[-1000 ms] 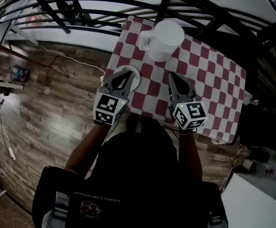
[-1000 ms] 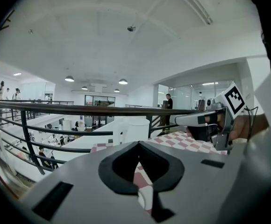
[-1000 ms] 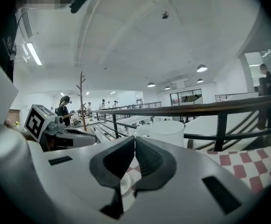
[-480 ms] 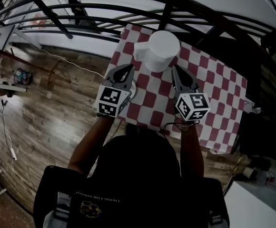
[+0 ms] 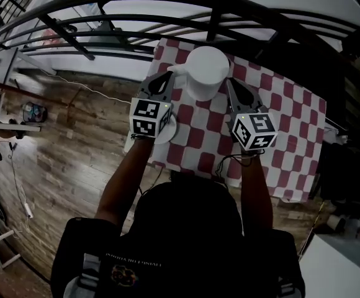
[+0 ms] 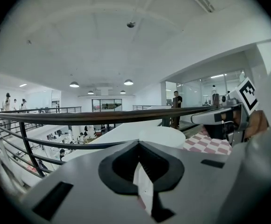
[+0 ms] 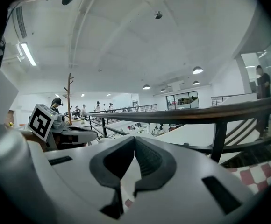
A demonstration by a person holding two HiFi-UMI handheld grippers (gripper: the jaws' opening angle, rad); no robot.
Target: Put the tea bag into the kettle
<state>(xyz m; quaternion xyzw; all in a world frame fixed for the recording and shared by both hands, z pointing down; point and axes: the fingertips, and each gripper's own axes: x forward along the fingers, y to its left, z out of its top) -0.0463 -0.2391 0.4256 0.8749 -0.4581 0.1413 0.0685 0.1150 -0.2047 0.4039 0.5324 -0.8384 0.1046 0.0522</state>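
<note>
You're holding the left tongs (image 5: 169, 74) and right tongs (image 5: 230, 83) pinched shut, flanking the upright kettle (image 5: 206, 70), both just beside it. The tea bag isn't showing anywhere.

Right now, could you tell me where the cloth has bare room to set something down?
Bare: the checked cloth beyond the right gripper, out to its right edge. Crowded: the far left, where kettle, saucer and left gripper cluster.

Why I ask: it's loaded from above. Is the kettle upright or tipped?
Upright: the kettle stands on the checkered cloth, round top facing up.
</note>
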